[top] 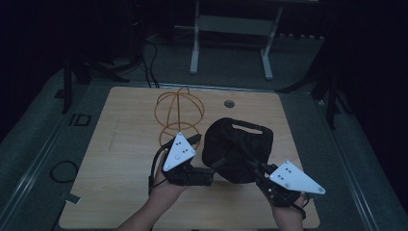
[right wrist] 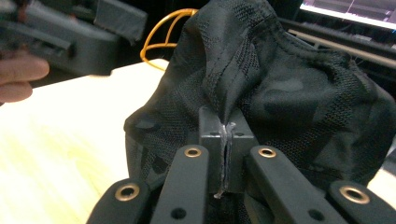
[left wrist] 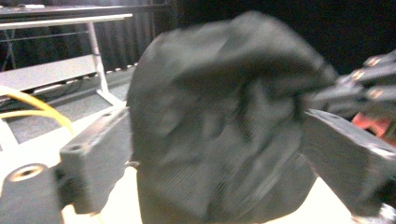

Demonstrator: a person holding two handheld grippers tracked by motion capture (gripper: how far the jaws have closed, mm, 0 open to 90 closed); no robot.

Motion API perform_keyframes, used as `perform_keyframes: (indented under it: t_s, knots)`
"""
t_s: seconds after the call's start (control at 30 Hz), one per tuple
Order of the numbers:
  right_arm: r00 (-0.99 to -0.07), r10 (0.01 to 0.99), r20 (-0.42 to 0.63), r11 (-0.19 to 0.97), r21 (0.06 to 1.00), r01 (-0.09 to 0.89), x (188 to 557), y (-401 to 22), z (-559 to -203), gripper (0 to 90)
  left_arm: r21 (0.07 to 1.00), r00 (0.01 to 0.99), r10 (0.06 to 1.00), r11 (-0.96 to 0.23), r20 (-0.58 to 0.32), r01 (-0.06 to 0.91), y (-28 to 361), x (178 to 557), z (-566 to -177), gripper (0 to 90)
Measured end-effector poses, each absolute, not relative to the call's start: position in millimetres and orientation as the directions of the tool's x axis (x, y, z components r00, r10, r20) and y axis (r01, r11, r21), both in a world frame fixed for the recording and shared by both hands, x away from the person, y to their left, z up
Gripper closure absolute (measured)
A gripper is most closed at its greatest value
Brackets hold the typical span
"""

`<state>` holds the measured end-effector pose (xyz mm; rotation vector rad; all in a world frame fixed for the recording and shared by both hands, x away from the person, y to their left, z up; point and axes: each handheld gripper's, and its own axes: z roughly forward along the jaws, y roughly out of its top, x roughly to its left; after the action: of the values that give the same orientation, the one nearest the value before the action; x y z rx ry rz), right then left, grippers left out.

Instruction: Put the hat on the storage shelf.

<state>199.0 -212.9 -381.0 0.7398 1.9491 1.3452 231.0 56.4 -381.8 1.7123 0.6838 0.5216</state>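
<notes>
a black fabric bag (top: pixel 238 144) with a mesh weave sits at the middle of the wooden desk (top: pixel 120 159), its carry handle (top: pixel 248 127) on the far side, and both grippers meet it at its near edge. the right gripper (top: pixel 257 169) comes in from the lower right of the high view, held in the person's right hand (top: pixel 288 211), with its white three-cornered plate (top: pixel 296 177) on top; in the right gripper view its fingers are pressed together on a pinched-up ridge of the bag's cloth (right wrist: pixel 224 88), which rises in a fold straight out of the closed tips (right wrist: pixel 226 140). the left gripper (top: pixel 214 168) lies on the near left side of the bag, gripped by the left hand (top: pixel 166 185). in the left gripper view (which is blurred) its fingers (left wrist: pixel 95 158) stand wide apart, one to each side, with the bulk of the bag (left wrist: pixel 224 126) filling the gap between them; whether either finger touches the cloth is hard to tell. beyond the left gripper, a yellow wire frame (top: pixel 179 115) of rings and arcs stands on the desk, just to the left of the bag. past the desk's far edge, a white-legged stand (top: pixel 231 38) rests on the dim grey floor (top: pixel 231 67).
</notes>
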Motion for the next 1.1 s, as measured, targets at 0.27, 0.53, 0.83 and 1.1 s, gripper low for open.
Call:
perform_keyframes:
  t_s: [0.27, 0.53, 0.83, 1.1]
  knots:
    - [-0.654, 0.725, -0.213, 0.325, 0.944, 0.052, 200.0, -215.2, -360.6, 88.9, 0.966, 0.687, 0.726, -0.194, 0.026, 0.168, 79.5, 231.1, -397.9, 2.9]
    - [-0.706, 0.673, -0.222, 0.337, 0.941, 0.025, 214.2, -202.2, -342.7, 88.9, 0.964, 0.622, 0.783, -0.181, 0.021, 0.195, 113.8, 231.2, -417.4, 2.9]
    - [-0.753, 0.624, -0.210, 0.340, 0.940, 0.019, 231.9, -178.0, -332.3, 88.8, 0.957, 0.529, 0.849, -0.161, 0.008, 0.243, 153.7, 228.7, -447.2, 2.9]
    - [-0.794, 0.580, -0.180, 0.330, 0.944, 0.027, 253.0, -153.2, -321.5, 88.8, 0.943, 0.426, 0.905, -0.144, 0.003, 0.299, 188.9, 224.6, -478.6, 2.9]
